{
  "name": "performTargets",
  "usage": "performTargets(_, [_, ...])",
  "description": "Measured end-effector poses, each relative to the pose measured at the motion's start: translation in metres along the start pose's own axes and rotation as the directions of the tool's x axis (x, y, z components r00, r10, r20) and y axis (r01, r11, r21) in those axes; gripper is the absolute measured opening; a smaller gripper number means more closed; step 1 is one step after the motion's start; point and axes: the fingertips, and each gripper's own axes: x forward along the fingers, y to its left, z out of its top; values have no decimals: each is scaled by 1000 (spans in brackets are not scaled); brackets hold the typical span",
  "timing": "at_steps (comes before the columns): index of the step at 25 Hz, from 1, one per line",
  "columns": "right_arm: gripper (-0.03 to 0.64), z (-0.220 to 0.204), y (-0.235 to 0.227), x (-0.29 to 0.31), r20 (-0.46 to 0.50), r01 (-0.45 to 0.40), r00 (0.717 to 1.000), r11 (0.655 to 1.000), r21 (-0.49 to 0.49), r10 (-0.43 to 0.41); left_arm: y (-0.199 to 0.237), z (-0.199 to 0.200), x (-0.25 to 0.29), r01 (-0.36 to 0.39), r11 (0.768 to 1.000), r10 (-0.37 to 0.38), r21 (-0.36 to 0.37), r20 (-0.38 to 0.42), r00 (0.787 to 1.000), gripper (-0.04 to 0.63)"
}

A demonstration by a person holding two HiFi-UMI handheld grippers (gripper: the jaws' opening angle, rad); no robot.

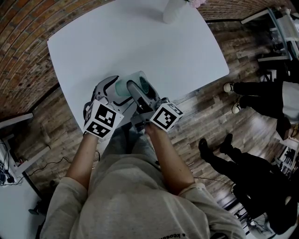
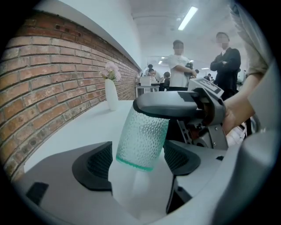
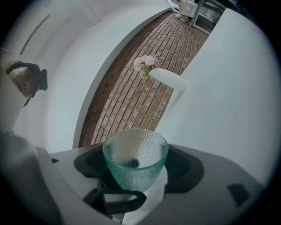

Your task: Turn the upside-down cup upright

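While the right gripper holds the cup between its two pads, the left gripper has its jaws wide apart. The cup stands between the left jaws too, but in the left gripper view a small gap shows between each dark pad and the glass, so this gripper does not press on it.

The cup is of clear, teal-tinted glass with a dotted surface. It is not upright. In the right gripper view its open mouth looks toward that camera and a dark spot shows at its bottom. In the left gripper view one dark finger of the right gripper lies across the far end of the cup.

In the head view the cup is over the near part of the white table, between the two grippers, which come close together there. I cannot tell if the cup touches the table.

At the far edge of the table stands a white vase with pink flowers, well apart from the cup. A brick wall runs along the left side. Some people stand on the wooden floor, to the right of the table.
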Motion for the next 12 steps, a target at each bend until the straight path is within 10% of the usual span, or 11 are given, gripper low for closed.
performTargets(12, [379, -1, 0, 0, -3, 2, 1000, 1000, 17, -2, -3, -1, 4, 42, 999, -41, 18, -22, 999, 352])
